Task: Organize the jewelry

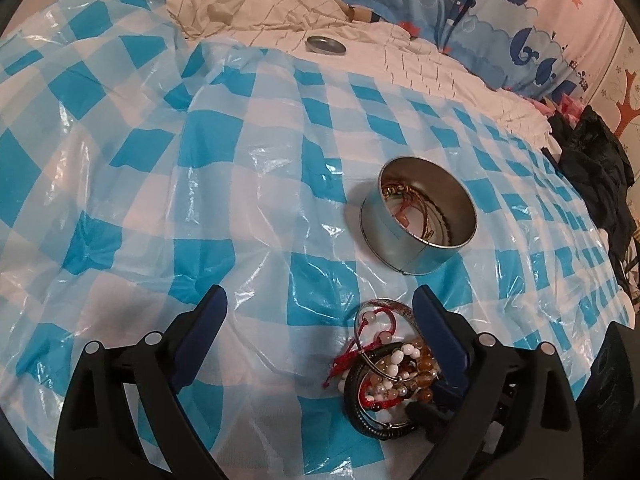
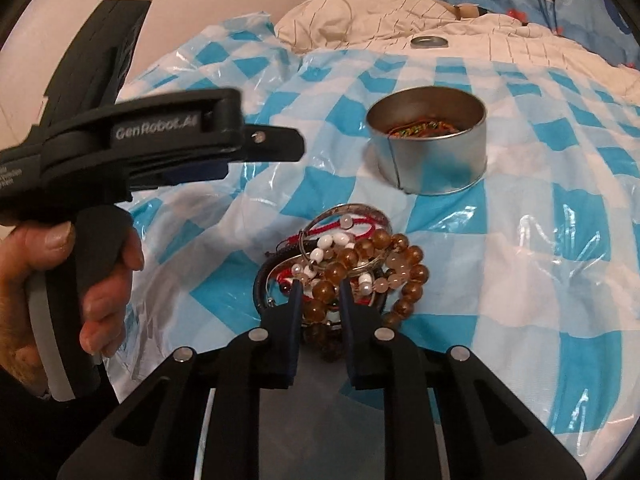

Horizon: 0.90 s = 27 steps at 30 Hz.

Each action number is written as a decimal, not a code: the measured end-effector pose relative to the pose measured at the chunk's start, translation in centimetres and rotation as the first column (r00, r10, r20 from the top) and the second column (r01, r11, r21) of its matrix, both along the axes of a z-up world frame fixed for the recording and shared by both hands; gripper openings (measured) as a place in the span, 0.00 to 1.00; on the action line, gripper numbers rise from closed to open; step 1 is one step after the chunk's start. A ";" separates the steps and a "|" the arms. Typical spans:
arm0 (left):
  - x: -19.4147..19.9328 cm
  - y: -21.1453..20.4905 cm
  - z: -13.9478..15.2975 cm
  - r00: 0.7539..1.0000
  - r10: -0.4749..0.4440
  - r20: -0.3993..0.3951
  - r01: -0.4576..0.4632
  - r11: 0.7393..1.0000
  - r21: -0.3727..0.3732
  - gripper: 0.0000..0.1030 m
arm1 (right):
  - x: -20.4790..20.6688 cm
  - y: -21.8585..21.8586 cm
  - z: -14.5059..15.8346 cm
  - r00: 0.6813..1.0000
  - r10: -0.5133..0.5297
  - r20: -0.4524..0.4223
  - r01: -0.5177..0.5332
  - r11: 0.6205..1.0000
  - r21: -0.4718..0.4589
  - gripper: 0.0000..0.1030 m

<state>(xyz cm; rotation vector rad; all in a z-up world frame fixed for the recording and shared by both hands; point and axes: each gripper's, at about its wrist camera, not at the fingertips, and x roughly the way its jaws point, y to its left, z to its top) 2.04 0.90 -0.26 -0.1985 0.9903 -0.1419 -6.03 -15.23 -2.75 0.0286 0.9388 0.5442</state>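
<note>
Blue-and-white checked plastic sheeting [image 1: 256, 168] covers the bed, and nearest the right wrist camera the right gripper [image 2: 320, 292] has its jaws narrowed around amber beads of the tangled bracelet pile [image 2: 340, 264]. At ten o'clock a hand [image 2: 60, 280] holds the left gripper [image 1: 316, 304], jaws released wide. Beyond the pile, toward one o'clock, sits the open round tin [image 2: 428, 148] containing jewelry; its lid [image 2: 429, 42] lies farthest off.

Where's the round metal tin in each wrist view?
Left wrist: the tin sits right of centre on the checked plastic sheet, beyond the jewelry pile.
Right wrist: the tin sits upper centre-right, beyond the same pile.
Shared landmark: the tin's lid, lying on the white bedding behind the tin.
</note>
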 end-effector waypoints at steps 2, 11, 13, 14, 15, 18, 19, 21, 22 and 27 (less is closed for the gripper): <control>0.2 -0.3 -0.4 1.000 -0.012 -0.011 0.012 1.000 0.006 0.87 | 0.2 0.4 0.0 1.000 0.008 0.008 -0.008 1.000 -0.012 0.13; 1.7 -0.6 -2.6 0.997 -0.021 -0.077 0.017 0.998 -0.055 0.87 | 1.7 -5.4 1.7 0.992 -0.098 -0.081 0.117 0.955 0.272 0.12; 1.9 -1.1 -2.9 0.996 -0.036 -0.078 0.032 0.998 -0.048 0.87 | 2.1 -6.9 2.3 0.987 -0.129 -0.095 0.154 0.929 0.337 0.12; 2.0 -1.4 -3.0 0.996 -0.048 -0.079 0.045 0.998 -0.039 0.87 | 2.4 -7.7 2.5 0.984 -0.146 -0.101 0.173 0.913 0.370 0.12; 2.0 -1.8 -3.1 0.995 -0.058 -0.080 0.055 0.998 -0.031 0.87 | 2.7 -8.7 2.6 0.980 -0.165 -0.112 0.197 0.891 0.409 0.12; 2.2 -2.8 -3.8 0.992 -0.091 -0.084 0.091 0.996 0.004 0.87 | 3.7 -10.6 2.6 0.967 -0.201 -0.153 0.251 0.837 0.486 0.12; 2.2 -3.0 -3.9 0.992 -0.100 -0.083 0.101 0.995 0.010 0.87 | 3.9 -10.9 2.5 0.965 -0.205 -0.161 0.259 0.829 0.495 0.12; 2.3 -3.6 -4.1 0.989 -0.123 -0.077 0.125 0.992 0.018 0.83 | 4.3 -11.3 2.5 0.963 -0.209 -0.172 0.268 0.821 0.505 0.12; 2.3 -3.9 -4.2 0.988 -0.138 -0.075 0.140 0.990 0.023 0.76 | 4.5 -11.3 2.5 0.963 -0.207 -0.175 0.268 0.819 0.507 0.12; 2.1 -5.1 -4.5 0.977 -0.199 -0.080 0.204 0.977 0.056 0.41 | 4.5 -11.8 2.4 0.962 -0.197 -0.187 0.267 0.815 0.515 0.12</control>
